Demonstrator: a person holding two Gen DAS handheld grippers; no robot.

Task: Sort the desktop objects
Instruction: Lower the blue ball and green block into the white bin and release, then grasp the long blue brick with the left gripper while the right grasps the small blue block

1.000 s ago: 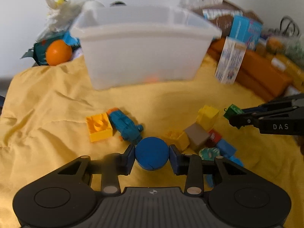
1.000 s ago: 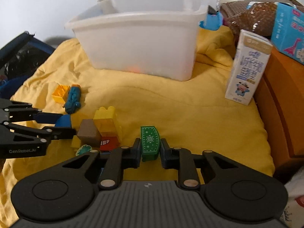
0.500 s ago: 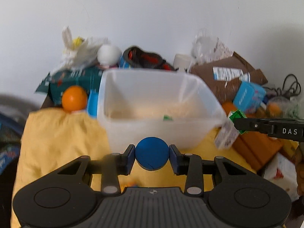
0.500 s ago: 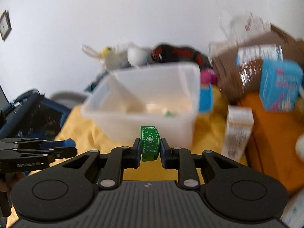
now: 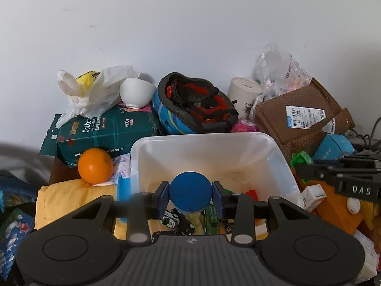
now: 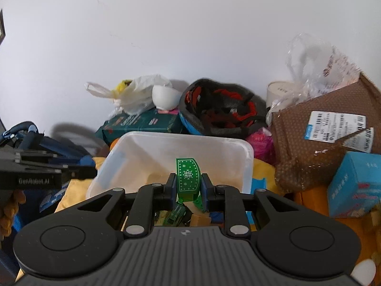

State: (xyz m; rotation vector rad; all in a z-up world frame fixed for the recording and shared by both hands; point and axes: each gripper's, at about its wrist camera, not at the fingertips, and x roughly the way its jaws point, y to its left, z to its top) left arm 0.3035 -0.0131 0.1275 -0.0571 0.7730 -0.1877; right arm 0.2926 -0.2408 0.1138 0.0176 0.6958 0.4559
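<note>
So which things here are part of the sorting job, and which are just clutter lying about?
Job:
- blue ball in left hand-held gripper
- green block in right hand-held gripper
- clear bin with toys inside

Lying about:
- orange
- helmet
- white bowl
- brown parcel

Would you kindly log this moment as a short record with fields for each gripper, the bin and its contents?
left gripper: shut on blue ball, over the bin
right gripper: shut on green snowflake brick, over the bin
bin: translucent plastic bin, open top
contents: toy cars, small bricks
beside bin: orange
</note>
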